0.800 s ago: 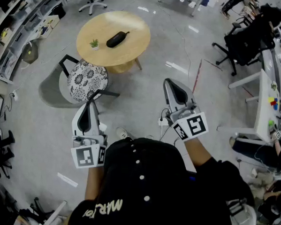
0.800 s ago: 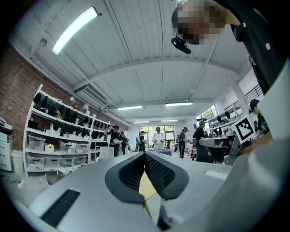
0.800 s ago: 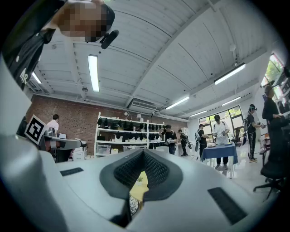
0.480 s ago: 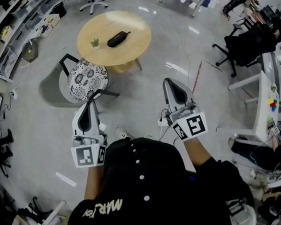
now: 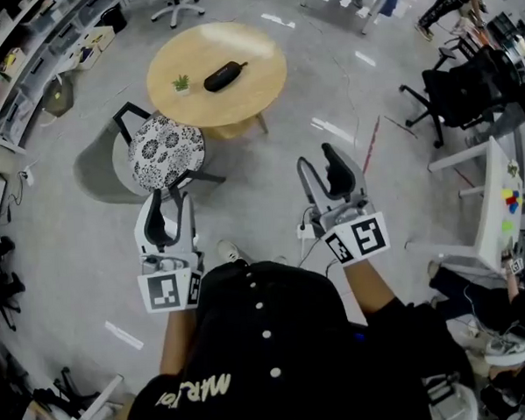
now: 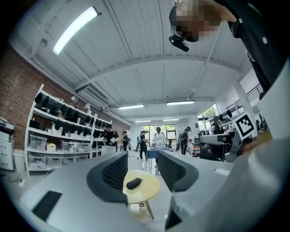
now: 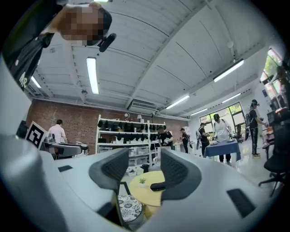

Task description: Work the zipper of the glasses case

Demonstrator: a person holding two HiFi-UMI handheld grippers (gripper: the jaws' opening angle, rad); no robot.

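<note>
A black glasses case (image 5: 224,75) lies on a round wooden table (image 5: 248,96) across the room, beside a tiny potted plant (image 5: 181,82). The same case (image 6: 133,183) shows far off between the jaws in the left gripper view, and the case (image 7: 157,186) is partly hidden by a jaw in the right gripper view. My left gripper (image 5: 168,210) and right gripper (image 5: 325,175) are held in front of my body, well short of the table. Both stand open with nothing between their fingers.
A chair with a black-and-white patterned seat (image 5: 163,148) stands between me and the table. Office chairs (image 5: 449,89) and white desks (image 5: 499,192) line the right side. Shelving (image 5: 9,69) runs along the left. Several people (image 6: 156,138) stand at the far end.
Both grippers' jaws were together in the earlier frames and now stand apart. The table and case have shifted slightly right in the head view.
</note>
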